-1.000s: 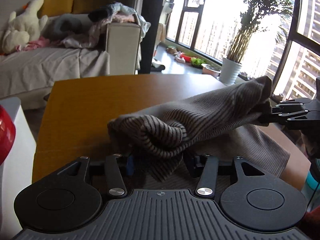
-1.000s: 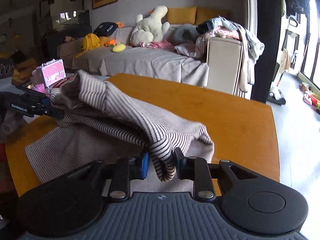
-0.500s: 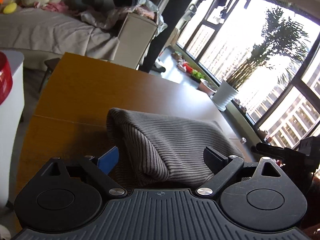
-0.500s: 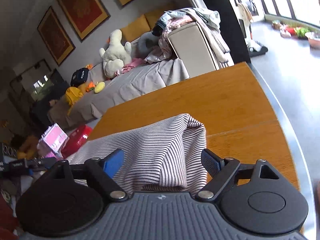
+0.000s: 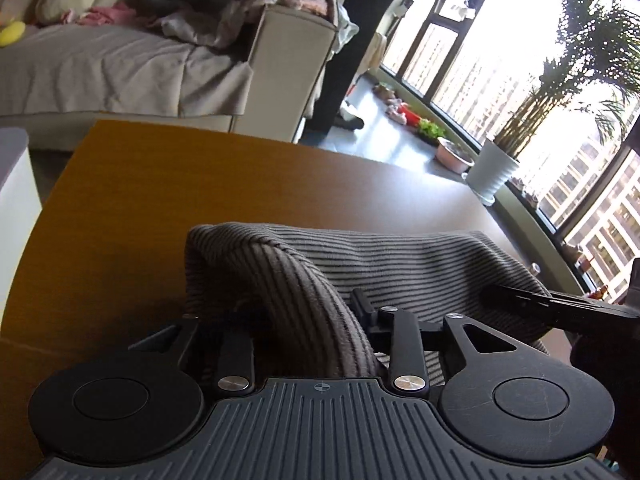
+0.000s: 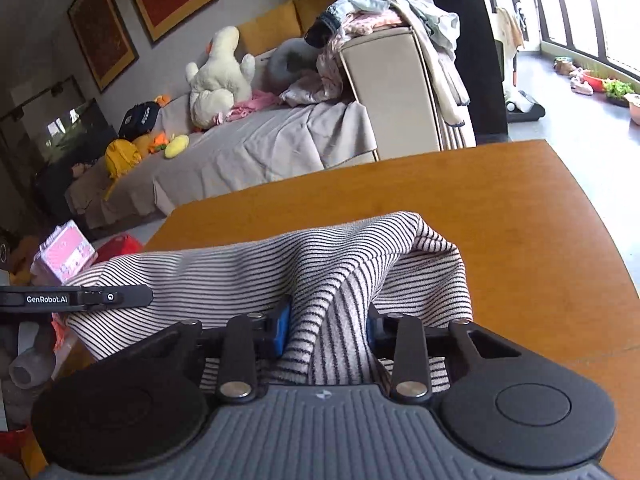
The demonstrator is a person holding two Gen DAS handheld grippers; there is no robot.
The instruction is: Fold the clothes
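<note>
A striped grey-and-black knit garment [image 5: 400,264] lies folded on the wooden table [image 5: 200,184]. In the left wrist view my left gripper [image 5: 304,320] is closed on a raised fold of its left end. In the right wrist view the same striped garment [image 6: 240,268] shows, and my right gripper [image 6: 326,320] is closed on a bunched fold at its right end. The right gripper's fingers [image 5: 532,300] reach in from the right in the left wrist view. The left gripper's finger [image 6: 80,298] reaches in from the left in the right wrist view.
A sofa [image 6: 256,148] with plush toys and piled clothes stands beyond the table. A potted plant [image 5: 496,172] and windows are at the far right. A pink case [image 6: 64,256] and red items sit left of the table [image 6: 480,200].
Both grippers were shut on the lifted garment, opened with it laid down on the table half a second ago, and have now closed on folds at its two ends.
</note>
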